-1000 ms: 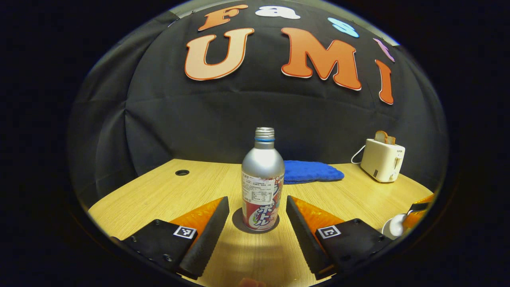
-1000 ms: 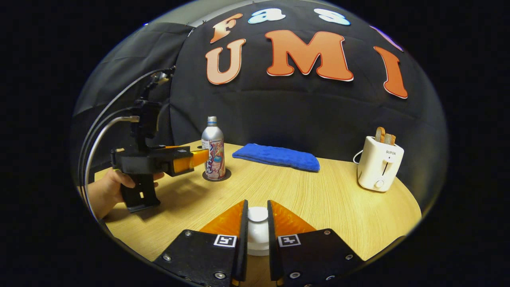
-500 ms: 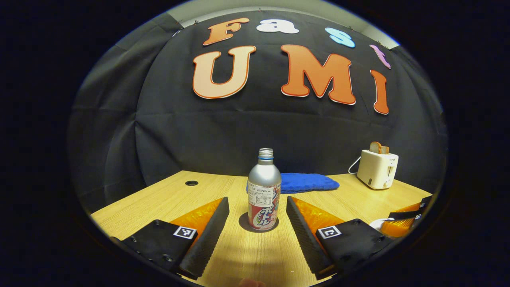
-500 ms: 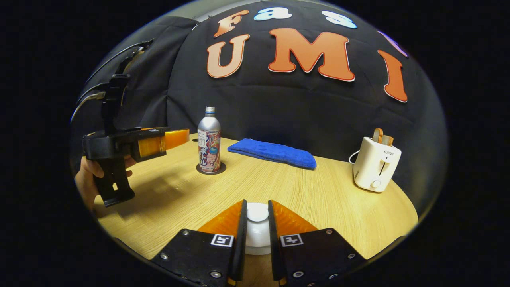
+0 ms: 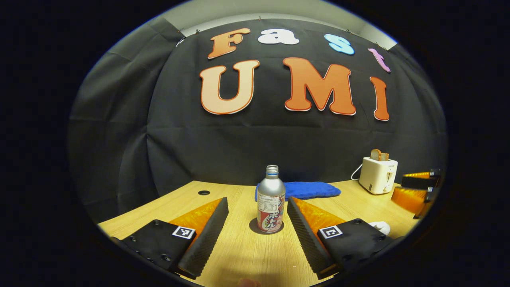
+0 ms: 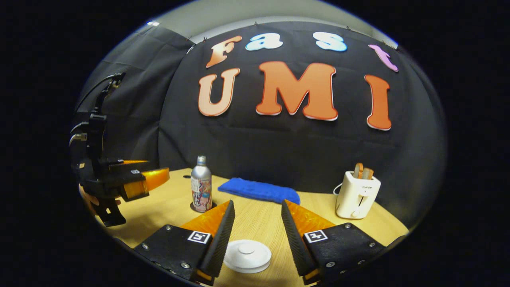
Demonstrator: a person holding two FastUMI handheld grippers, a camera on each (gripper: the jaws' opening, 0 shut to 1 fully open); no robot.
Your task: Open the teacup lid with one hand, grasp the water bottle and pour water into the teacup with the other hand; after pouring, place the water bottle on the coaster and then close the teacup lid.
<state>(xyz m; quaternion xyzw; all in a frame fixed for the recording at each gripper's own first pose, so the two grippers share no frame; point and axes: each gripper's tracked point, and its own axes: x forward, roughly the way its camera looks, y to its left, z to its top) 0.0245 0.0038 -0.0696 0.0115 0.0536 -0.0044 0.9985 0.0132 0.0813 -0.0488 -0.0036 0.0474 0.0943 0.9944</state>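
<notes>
wooden table (image 6: 255, 217): toaster (image 6: 356, 195), blue cloth (image 6: 259, 191) behind bottle (image 5: 271, 204); both grippers' fingers released, lid (image 6: 247, 255) free

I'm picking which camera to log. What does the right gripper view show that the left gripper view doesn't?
Right gripper view: the left gripper, open, seen from the side, and the whole top of the teacup lid between the open right gripper. Left gripper view: the right gripper from outside, at the far right. Both: water bottle on its coaster, blue cloth, toaster, table.
</notes>
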